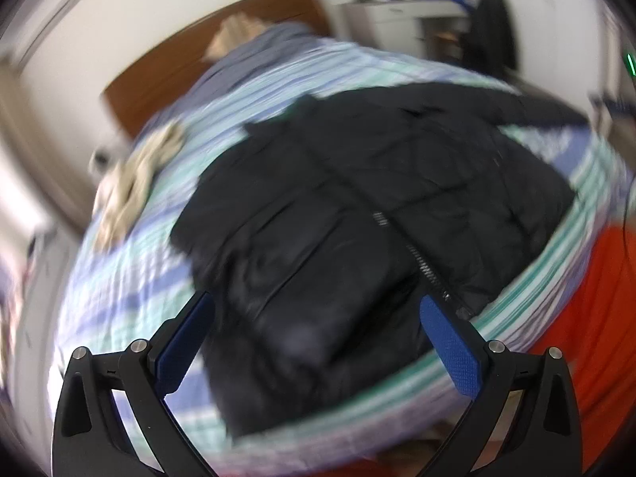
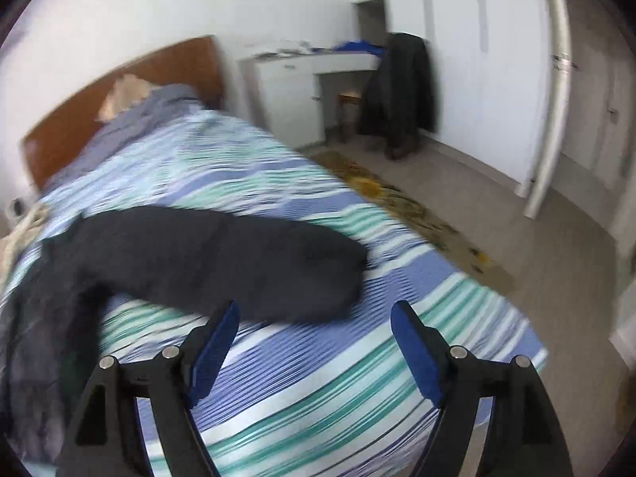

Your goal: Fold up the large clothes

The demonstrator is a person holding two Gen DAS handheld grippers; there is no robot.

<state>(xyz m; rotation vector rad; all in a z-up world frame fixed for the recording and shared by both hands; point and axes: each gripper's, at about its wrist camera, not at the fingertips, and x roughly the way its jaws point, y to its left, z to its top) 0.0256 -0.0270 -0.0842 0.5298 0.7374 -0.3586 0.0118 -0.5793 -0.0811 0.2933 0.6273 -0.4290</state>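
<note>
A large black padded jacket with a front zip lies spread on a striped blue, green and white bed cover. My left gripper is open and empty, held above the jacket's near hem. In the right wrist view one black sleeve stretches out to the right across the bed cover. My right gripper is open and empty, just in front of the sleeve's end. Both views are motion-blurred.
A beige garment lies at the bed's left edge. A wooden headboard and grey pillow are at the far end. A white desk, a chair draped with dark clothing and a patterned rug stand right of the bed. Orange fabric shows at right.
</note>
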